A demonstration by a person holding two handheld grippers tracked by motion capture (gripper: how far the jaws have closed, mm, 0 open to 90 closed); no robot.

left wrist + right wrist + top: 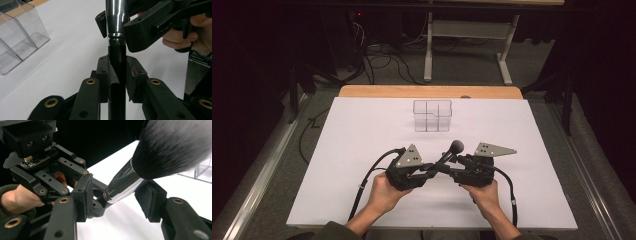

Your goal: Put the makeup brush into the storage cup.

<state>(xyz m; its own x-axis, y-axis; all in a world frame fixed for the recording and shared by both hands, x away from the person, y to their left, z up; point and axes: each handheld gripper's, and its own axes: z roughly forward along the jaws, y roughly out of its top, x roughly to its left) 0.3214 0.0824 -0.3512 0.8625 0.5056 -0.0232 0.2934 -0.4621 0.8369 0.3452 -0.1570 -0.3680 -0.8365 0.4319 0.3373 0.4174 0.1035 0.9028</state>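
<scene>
A dark room with cables on the floor surrounds a white surface (362, 150), and above its middle 2 tools meet over a makeup brush (451, 152). The left hand-held gripper (117, 75) is clamped tight on the brush's black handle (117, 60), holding it in the air with the bristles pointing up and away. The right hand-held gripper (120, 197) straddles the shiny metal ferrule (120, 186); its jaws stand apart, 1 pad near the metal, the other clear of it. The brush looks light and stiff along the handle, while the polished ferrule is probably slippery and the dark bristle head (175, 145) soft and easily crushed. The matte handle, or the step where handle meets ferrule, seems the safest grip. A clear divided organizer (432, 116) stands well beyond, toward the far edge.
</scene>
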